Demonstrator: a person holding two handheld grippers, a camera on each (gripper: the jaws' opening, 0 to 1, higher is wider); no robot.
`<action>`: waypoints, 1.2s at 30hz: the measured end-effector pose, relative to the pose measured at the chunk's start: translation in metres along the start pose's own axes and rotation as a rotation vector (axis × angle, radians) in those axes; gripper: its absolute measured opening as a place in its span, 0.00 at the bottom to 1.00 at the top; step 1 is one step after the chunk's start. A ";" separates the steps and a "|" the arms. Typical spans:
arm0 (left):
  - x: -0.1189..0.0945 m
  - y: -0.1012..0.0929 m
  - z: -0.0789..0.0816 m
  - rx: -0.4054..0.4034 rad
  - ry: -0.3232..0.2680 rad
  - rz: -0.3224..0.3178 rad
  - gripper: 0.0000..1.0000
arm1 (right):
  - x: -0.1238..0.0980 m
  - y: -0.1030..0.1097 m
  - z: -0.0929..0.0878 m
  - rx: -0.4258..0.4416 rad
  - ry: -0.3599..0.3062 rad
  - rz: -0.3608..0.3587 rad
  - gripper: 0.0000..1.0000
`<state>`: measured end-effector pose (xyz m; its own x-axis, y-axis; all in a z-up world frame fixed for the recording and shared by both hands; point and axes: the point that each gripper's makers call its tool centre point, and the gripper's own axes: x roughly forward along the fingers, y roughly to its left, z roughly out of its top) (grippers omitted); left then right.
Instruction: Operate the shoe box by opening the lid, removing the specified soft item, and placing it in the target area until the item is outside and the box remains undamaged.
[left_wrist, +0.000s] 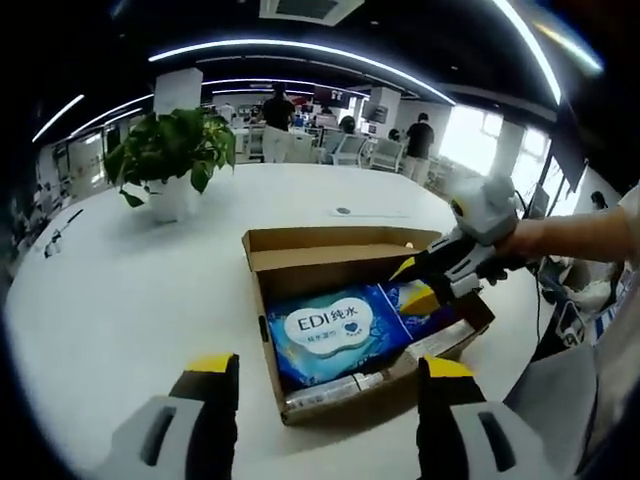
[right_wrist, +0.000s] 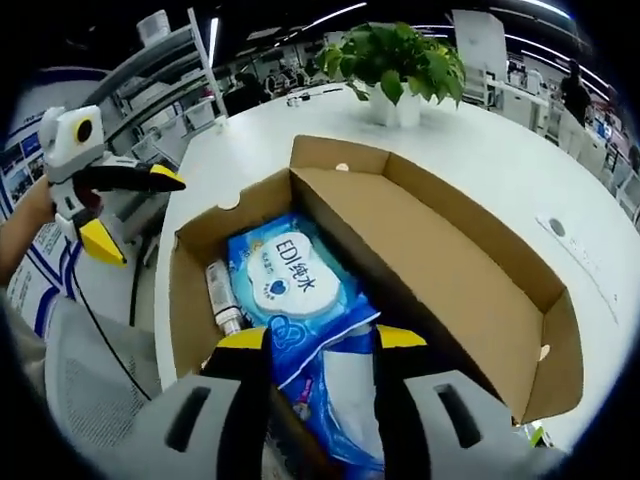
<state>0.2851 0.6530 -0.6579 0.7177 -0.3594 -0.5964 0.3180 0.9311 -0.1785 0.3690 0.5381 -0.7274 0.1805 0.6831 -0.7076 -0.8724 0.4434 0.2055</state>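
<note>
Right tongs at the wipes

My right tongs (right_wrist: 310, 345) straddle the wipes pack (right_wrist: 300, 300) lengthwise, unclenched; left tongs (left_wrist: 325, 375) released, farther from box (left_wrist: 330, 262).

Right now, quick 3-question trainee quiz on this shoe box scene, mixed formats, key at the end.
1. True or false: the shoe box has its lid shut.
2. Multiple choice: the right gripper has its jaws on either side of which item? A) the potted plant B) the blue wipes pack C) the small bottle
3. Fill in: the left gripper hovers, jaws ____, short of the box on the white table.

Key: 1 false, the lid is open. 2 B, at the pack's near end, still inside the box. 3 open.
</note>
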 end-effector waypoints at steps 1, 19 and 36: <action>0.000 0.000 0.000 -0.001 -0.004 0.001 0.73 | 0.002 -0.003 -0.003 0.021 0.028 -0.009 0.35; 0.002 0.004 -0.003 -0.028 -0.034 0.027 0.60 | 0.031 -0.018 -0.010 0.050 0.088 -0.063 0.15; 0.001 -0.002 -0.006 -0.017 -0.029 0.038 0.55 | 0.014 -0.011 0.007 0.052 0.021 -0.092 0.01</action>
<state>0.2815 0.6517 -0.6627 0.7468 -0.3256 -0.5799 0.2802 0.9448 -0.1697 0.3846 0.5469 -0.7346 0.2485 0.6258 -0.7393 -0.8277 0.5337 0.1735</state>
